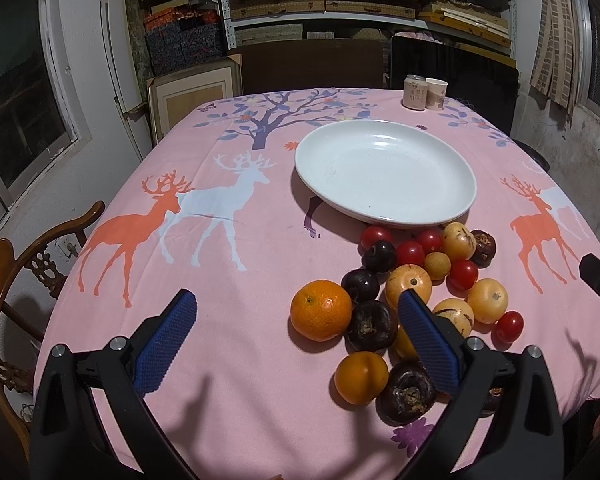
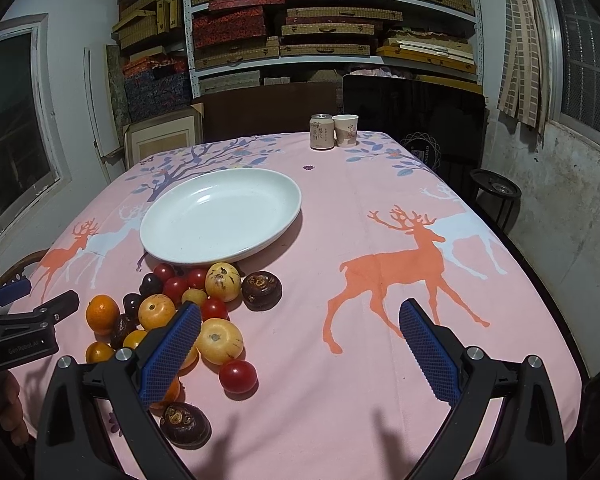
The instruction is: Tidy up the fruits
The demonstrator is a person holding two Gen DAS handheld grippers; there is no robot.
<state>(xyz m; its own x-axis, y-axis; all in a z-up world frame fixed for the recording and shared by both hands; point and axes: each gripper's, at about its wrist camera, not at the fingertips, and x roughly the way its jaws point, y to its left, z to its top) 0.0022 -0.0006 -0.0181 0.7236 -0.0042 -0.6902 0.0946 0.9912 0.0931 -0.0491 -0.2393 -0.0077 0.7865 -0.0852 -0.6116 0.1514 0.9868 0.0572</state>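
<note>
Left hand-held gripper: wide apart, holding nothing
Right hand-held gripper: wide apart, holding nothing
Fruits: heaped beside white plate

Indoor artificial light from above, moderately bright on the desk, dim toward the room sides. Glare streaks on white plate. Soft forked shadows at the desk's near edge under both grippers. Strong fisheye bending, black vignette corners. Focus mostly sharp; windows dark.
</note>
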